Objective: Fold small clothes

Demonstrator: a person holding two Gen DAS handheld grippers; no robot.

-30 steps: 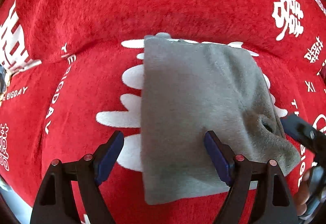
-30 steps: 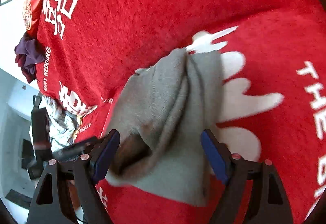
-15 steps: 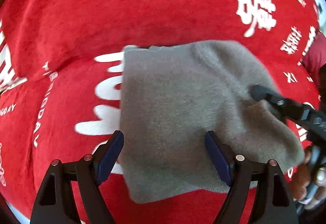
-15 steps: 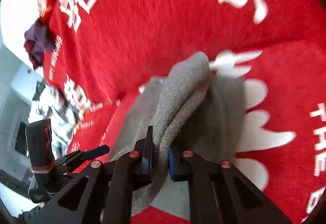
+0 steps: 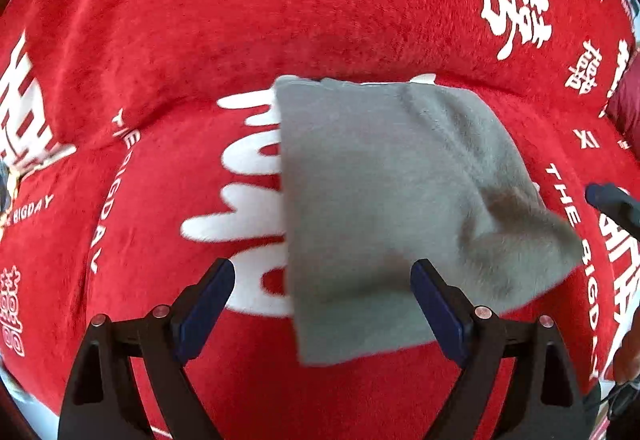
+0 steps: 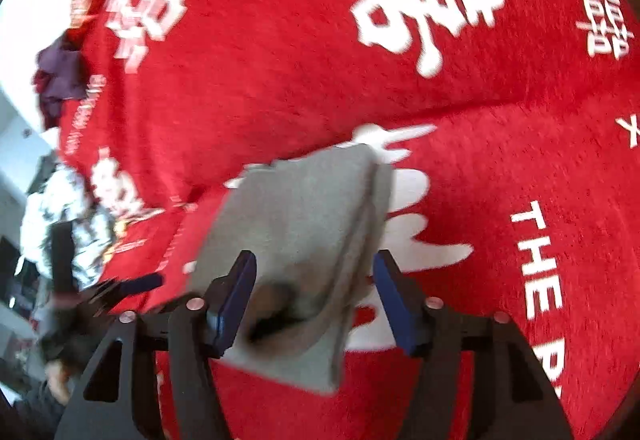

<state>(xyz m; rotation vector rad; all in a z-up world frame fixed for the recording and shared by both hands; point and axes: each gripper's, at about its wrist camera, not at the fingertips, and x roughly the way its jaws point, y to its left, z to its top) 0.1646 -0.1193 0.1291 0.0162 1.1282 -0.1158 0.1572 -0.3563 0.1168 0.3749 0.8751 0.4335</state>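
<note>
Cloth (image 5: 384, 200), grey, lies folded flat on the red blanket (image 5: 280, 0), right gripper (image 6: 314, 290) jaws opening clear of its raised corner, left gripper (image 5: 322, 296) opening wide above the near edge, probably so the fold settles unpulled.

Grey garment (image 5: 384, 192): small, soft, fuzzy knit, plain grey, no print. Folded into a rough rectangle, lying flat on a red plush cover with white lettering, over a large white character. Left edge straight and clean; far edge straight too. Near right corner flares out into a loose point, with a shadowed dimple just inside it. In the right wrist view (image 6: 308, 240) the fold shows as stacked layers along the right edge, and a dark open pocket gapes at the near end. That view is blurred.
</note>
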